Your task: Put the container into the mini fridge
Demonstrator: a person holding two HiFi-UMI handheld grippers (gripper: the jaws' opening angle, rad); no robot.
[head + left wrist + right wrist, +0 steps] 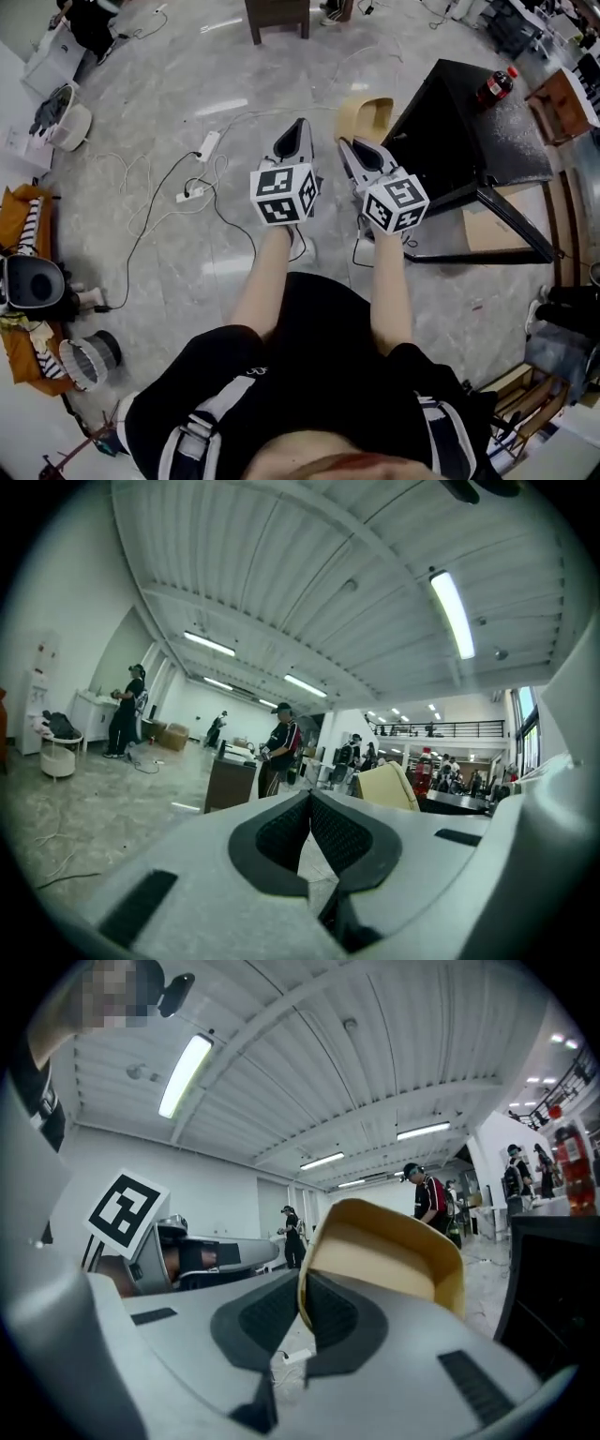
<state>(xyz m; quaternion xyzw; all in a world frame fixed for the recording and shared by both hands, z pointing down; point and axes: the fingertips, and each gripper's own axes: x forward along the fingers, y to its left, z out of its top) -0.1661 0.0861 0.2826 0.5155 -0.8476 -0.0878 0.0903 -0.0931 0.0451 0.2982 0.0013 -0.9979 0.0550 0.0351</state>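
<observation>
A tan open container hangs above the floor with my right gripper shut on its rim. In the right gripper view the container fills the space past the jaws, its left wall pinched between the dark pads. My left gripper is held beside it on the left, shut, with nothing between its jaws. The container also shows to the right in the left gripper view. I cannot make out a mini fridge in any view.
A black table stands just right of the container, with a cola bottle on its far corner. A power strip and cables lie on the marble floor at left. A wooden stool stands ahead. Several people are far off.
</observation>
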